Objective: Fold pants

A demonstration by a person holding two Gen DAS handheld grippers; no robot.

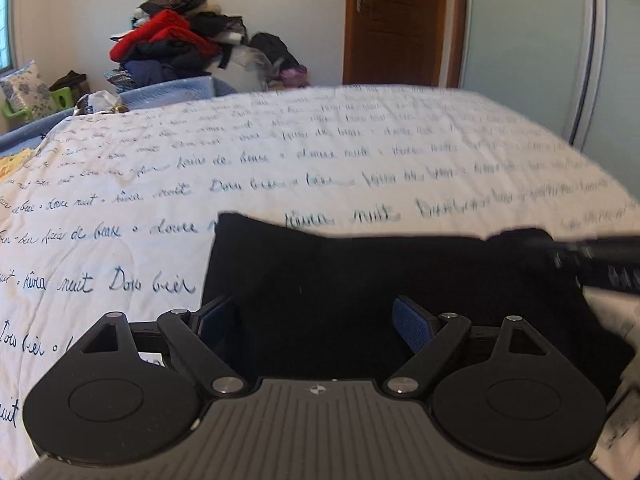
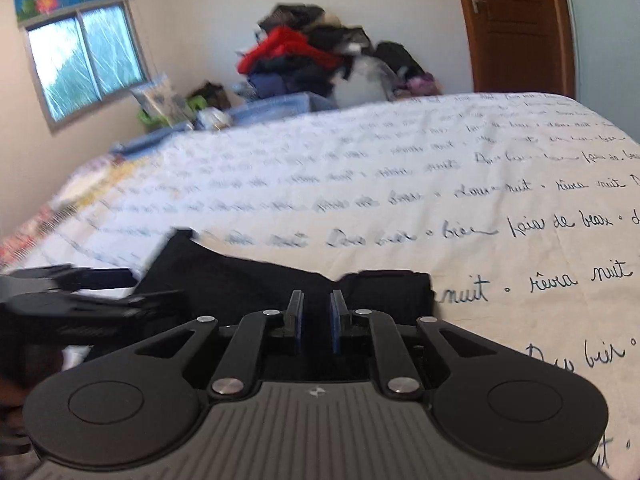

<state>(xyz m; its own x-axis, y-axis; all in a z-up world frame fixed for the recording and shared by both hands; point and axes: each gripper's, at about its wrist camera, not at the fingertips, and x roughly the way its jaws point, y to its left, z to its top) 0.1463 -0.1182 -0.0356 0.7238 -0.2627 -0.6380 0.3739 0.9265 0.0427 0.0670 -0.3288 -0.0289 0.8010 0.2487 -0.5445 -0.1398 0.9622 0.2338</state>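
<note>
Black soft pants [image 1: 360, 276] are lying folded, flat and boxy, on the white bed [image 1: 280, 152]. The left tool [image 1: 316, 320] is hovering wide open; the right tool [image 2: 316, 322] is nearly closed, gripping nothing.

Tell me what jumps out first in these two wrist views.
The black pants lie folded on the script-printed white bedspread, right in front of both grippers. The left gripper is wide open above them; the right gripper is nearly closed. Behind the bed, a clothes pile with a bright red garment.

One black pants [image 1: 360, 280], two claws [image 1: 316, 320], one bed [image 1: 280, 152]
</note>
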